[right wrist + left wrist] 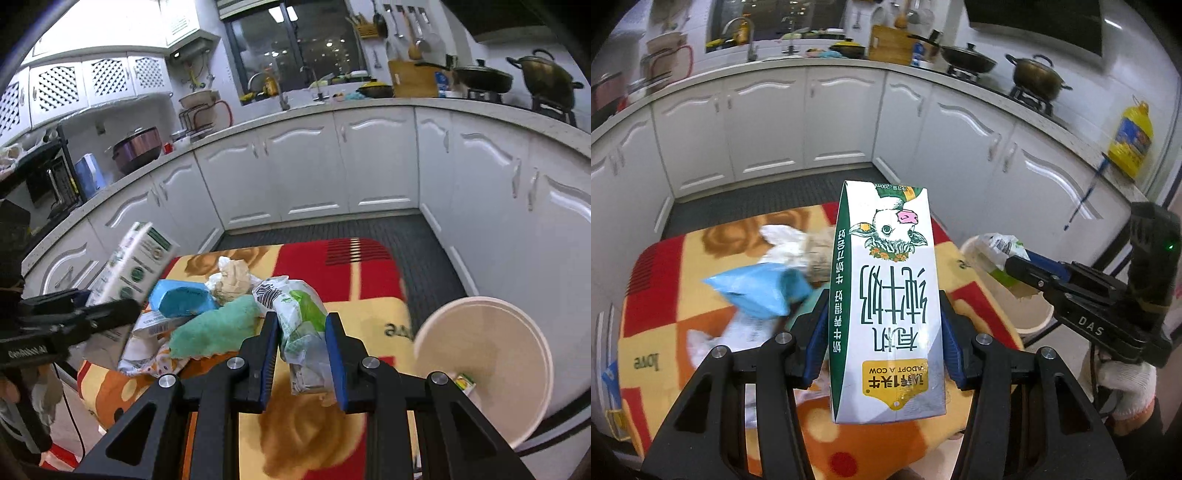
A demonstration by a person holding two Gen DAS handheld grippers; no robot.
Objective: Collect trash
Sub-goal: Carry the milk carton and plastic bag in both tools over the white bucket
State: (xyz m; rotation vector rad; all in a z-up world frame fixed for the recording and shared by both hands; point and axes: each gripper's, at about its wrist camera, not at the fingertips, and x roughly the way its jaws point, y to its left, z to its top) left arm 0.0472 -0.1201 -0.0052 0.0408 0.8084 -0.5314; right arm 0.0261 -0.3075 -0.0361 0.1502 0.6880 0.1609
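Right up against the lens, the left tongs (882, 332) clamp a white-and-green milk carton with a cow's face printed on it (886, 295), blue pads pressed to both side faces, the carton standing up between them with its print upside down, lifted clear of the desk with the red, orange and yellow patterned blanket (668, 332). Over on the other side, the right tongs (301, 354) pinch a crumpled white-and-green plastic wrapper (299, 317), the wrapper bulging out above the pads and hanging just above the blanket. Just to their right sits the round cream plastic bin (517, 350), its mouth tilted toward the camera, a small yellow-green scrap lying at the bottom.

The right wrist view lays out the heap left on the desk: a blue plastic packet (181, 299), a teal fluffy cloth (218, 328), a wad of crumpled beige paper (232, 277), all touching one another, just left of the right tongs. The left wrist view blurs that heap, but it shows the right tongs from the side, with the wrapper poking out toward the bin's rim, and a white-gloved hand (1126, 384) gripping the handle below.
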